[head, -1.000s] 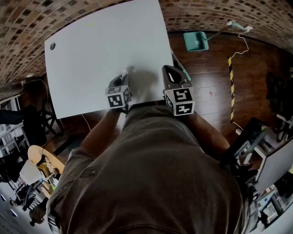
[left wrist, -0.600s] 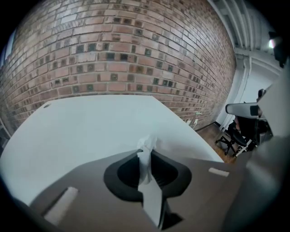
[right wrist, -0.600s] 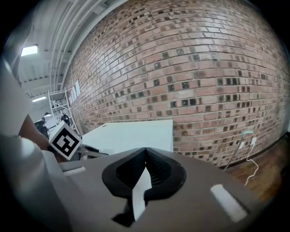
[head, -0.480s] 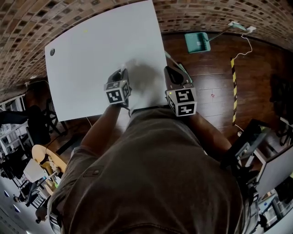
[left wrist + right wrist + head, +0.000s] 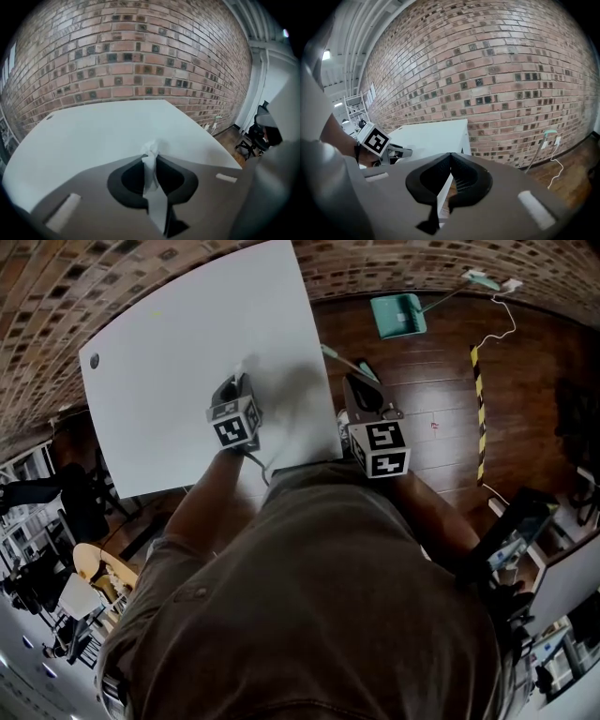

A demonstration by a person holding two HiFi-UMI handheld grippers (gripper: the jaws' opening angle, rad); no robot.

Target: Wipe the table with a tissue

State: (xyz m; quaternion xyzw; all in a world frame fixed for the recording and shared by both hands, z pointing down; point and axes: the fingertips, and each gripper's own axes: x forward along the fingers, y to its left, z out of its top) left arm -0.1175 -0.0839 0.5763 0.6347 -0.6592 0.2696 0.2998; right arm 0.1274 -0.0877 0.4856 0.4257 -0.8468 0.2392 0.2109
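Left hand-held gripper (image 5: 149, 159) tight around tissue (image 5: 151, 149)

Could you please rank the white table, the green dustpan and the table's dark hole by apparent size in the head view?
Largest: white table.
Then green dustpan, which lies farther from the camera.
Smallest: dark hole.

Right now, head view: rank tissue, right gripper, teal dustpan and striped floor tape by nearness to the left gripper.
1. Tissue, pinched in the left gripper jaws.
2. Right gripper, just off the table, right side.
3. Teal dustpan, floor, upper right.
4. Striped floor tape, far right.
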